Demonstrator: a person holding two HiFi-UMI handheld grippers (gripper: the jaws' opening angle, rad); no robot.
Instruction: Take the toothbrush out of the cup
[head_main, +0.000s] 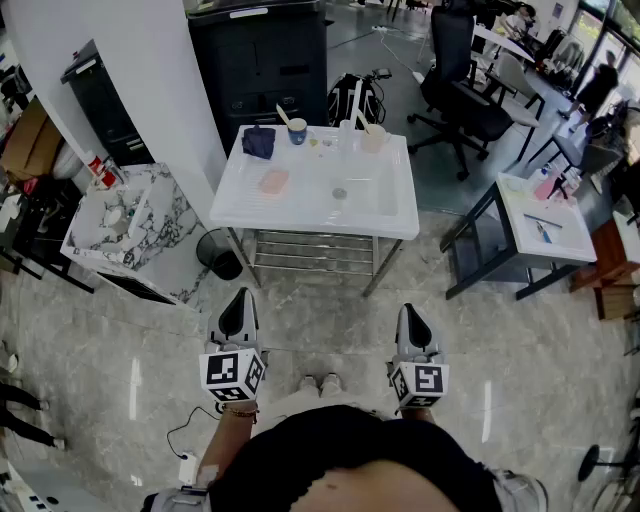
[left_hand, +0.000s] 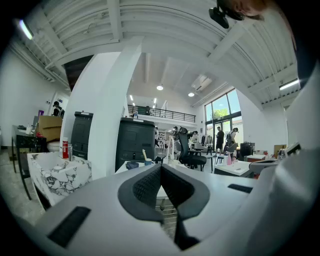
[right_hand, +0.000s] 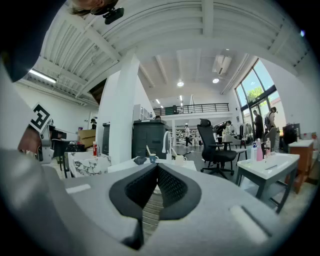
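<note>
Left gripper and right gripper are held low and nearly level in front of the person. Each has its jaws pressed fully together, with nothing between them, as each gripper view shows.

A toothbrush is stood leaning in a blue cup at the back edge of a white sink table. Its handle sticks up above the rim, so it can be pinched from above. A dark cloth is laid just left of the cup. To the right a tap rises, and beyond it a 2nd, pale cup holds another stick-like item, too small to be identified. A pink pad rests nearer the front, beside the basin and its drain.

A stretch of floor lies between the grippers and the table, so the task is judged not yet begun. An approach is needed, and 1 pair of jaws must be opened before the handle can be taken. A marbled counter stands to the left, and an office chair behind.
</note>
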